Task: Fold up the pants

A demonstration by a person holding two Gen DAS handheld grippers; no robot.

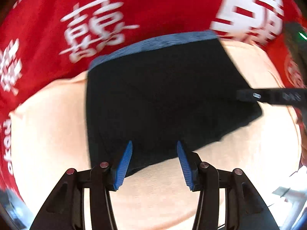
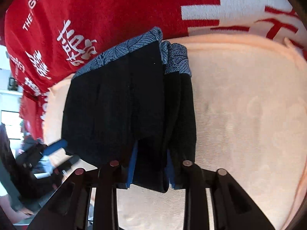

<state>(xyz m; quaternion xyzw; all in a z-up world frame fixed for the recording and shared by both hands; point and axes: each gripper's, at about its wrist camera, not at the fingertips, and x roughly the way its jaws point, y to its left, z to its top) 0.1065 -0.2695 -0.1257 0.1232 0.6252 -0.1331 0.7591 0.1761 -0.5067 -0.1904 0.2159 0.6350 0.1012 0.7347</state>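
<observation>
The pants [image 1: 163,99] lie on a peach pad [image 1: 48,130] spread over a red cloth [image 1: 153,9] with white lettering. They look short and dark, with a blue patterned waistband [image 1: 153,44] along the far edge.

From the left wrist view they already form a compact, roughly rectangular shape, so at least one fold seems done. The left gripper [image 1: 154,163] hovers at the near edge with its blue pads spread and nothing between them: released. The right gripper [image 2: 150,170] is clenched on a bunched part of the pants; dark cloth fills the gap between its blue pads and hangs out below them. In the right wrist view that side is lifted into upright pleats, while the rest lies flat to the left. I judge that a fold is in progress, with the held side yet to be laid over and the stack smoothed.

How many layers there are cannot be told: the fabric is almost black and shows little detail. The legs and hems are not distinguishable. Motion blur softens the lettering and the cloth edges. In the left wrist view only one dark finger of the right gripper shows at the right edge. What carries the cloth is hidden.
</observation>
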